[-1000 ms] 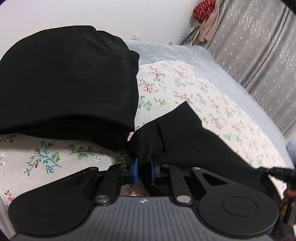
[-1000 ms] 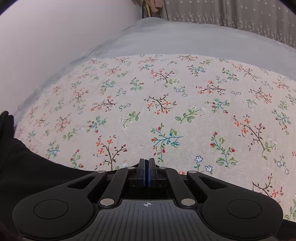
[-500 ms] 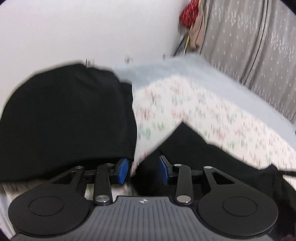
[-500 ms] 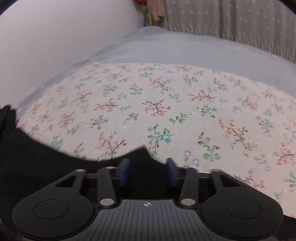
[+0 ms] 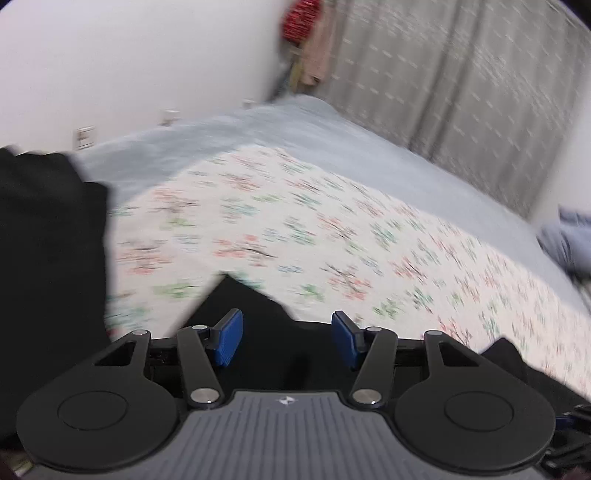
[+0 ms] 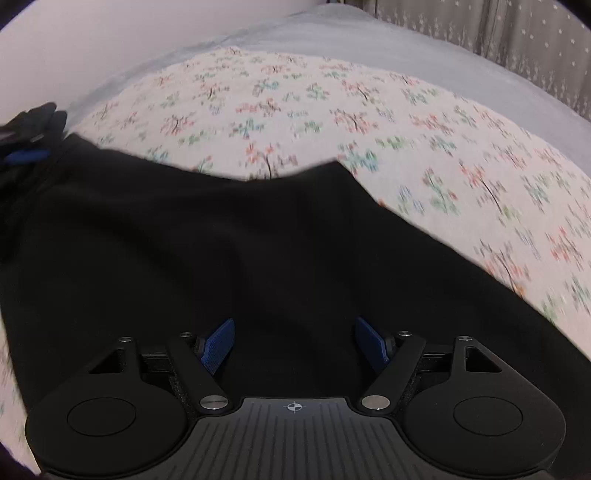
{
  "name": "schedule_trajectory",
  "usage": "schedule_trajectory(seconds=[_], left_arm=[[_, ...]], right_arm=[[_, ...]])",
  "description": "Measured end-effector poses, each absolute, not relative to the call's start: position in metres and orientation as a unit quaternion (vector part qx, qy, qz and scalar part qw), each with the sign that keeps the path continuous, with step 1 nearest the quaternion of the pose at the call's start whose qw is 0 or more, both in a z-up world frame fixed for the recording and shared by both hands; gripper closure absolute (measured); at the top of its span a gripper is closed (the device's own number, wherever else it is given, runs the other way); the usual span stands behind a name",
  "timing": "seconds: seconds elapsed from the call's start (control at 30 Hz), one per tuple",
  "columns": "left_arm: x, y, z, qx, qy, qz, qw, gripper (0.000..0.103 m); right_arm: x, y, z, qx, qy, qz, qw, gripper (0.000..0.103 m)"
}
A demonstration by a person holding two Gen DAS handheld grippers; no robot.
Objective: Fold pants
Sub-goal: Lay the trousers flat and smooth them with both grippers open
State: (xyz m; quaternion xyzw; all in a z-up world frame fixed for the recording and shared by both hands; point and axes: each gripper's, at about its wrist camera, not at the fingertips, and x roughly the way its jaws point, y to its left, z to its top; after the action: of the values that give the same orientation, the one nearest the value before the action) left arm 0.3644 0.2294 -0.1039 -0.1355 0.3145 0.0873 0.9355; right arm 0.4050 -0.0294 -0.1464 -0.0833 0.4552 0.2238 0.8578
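Left wrist view: fingers w/ blue pads stand wide apart; the left gripper has just been opening, pads pressing on nothing. Black pants lie under and between them, a pointed corner of cloth poking toward 12 o'clock onto the floral sheet. Most of the garment is cut off below the gripper body, so its long axis can't be read here; a bit more black shows at 4 o'clock. Whole frame is motion-blurred. At 9 o'clock a separate black pile sits on the bed, its left side cropped. Curtain at 1 o'clock; red and pink items hang at 12, too smeared to identify.

Right wrist view: fingers also spread wide; the right gripper has just been opening too, cloth lying loose beneath, not pinched. Here the pants show far more: a broad black band w/ long axis running roughly 9 to 4 o'clock across the sheet, upper edge wavy w/ a peak near 12. Both ends run out of frame. At 10 o'clock the other gripper's tip peeks in, blue pad visible, rest cropped. The black pile doesn't appear in this view.
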Motion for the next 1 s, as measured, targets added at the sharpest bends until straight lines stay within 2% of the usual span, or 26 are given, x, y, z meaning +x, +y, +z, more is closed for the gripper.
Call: schedule_trajectory(seconds=[0.1, 0.17, 0.23, 0.27, 0.3, 0.33, 0.4, 0.53, 0.7, 0.83, 1.0], left_arm=[[0.387, 0.214, -0.125, -0.074, 0.378, 0.120, 0.915, 0.034], [0.391, 0.211, -0.129, -0.059, 0.380, 0.128, 0.914, 0.035], [0.392, 0.213, -0.129, -0.043, 0.378, 0.139, 0.914, 0.044], [0.391, 0.216, -0.128, -0.036, 0.376, 0.150, 0.914, 0.042], [0.389, 0.221, -0.128, -0.034, 0.375, 0.163, 0.912, 0.033], [0.392, 0.229, -0.128, -0.053, 0.375, 0.161, 0.911, 0.031], [0.388, 0.240, -0.127, -0.090, 0.373, 0.155, 0.910, 0.032], [0.376, 0.233, -0.109, -0.054, 0.350, 0.176, 0.918, 0.034], [0.357, 0.238, -0.102, -0.061, 0.341, 0.176, 0.922, 0.034], [0.356, 0.243, -0.124, -0.045, 0.366, 0.179, 0.912, 0.033], [0.341, 0.244, -0.115, -0.044, 0.362, 0.183, 0.913, 0.034]], right_arm=[[0.380, -0.046, -0.146, -0.101, 0.464, 0.227, 0.850, 0.025], [0.361, -0.061, -0.147, -0.106, 0.469, 0.227, 0.847, 0.023], [0.341, -0.080, -0.149, -0.094, 0.479, 0.224, 0.843, 0.021], [0.329, -0.090, -0.151, -0.090, 0.481, 0.225, 0.842, 0.021], [0.317, -0.100, -0.152, -0.089, 0.483, 0.223, 0.842, 0.021], [0.306, -0.111, -0.153, -0.086, 0.485, 0.219, 0.842, 0.020], [0.285, -0.134, -0.155, -0.071, 0.482, 0.218, 0.846, 0.019], [0.264, -0.171, -0.158, -0.018, 0.477, 0.209, 0.853, 0.018], [0.254, -0.211, -0.139, 0.033, 0.442, 0.193, 0.876, 0.018], [0.265, -0.263, -0.155, 0.036, 0.481, 0.114, 0.869, 0.017], [0.247, -0.329, -0.151, 0.081, 0.470, 0.061, 0.877, 0.018]])
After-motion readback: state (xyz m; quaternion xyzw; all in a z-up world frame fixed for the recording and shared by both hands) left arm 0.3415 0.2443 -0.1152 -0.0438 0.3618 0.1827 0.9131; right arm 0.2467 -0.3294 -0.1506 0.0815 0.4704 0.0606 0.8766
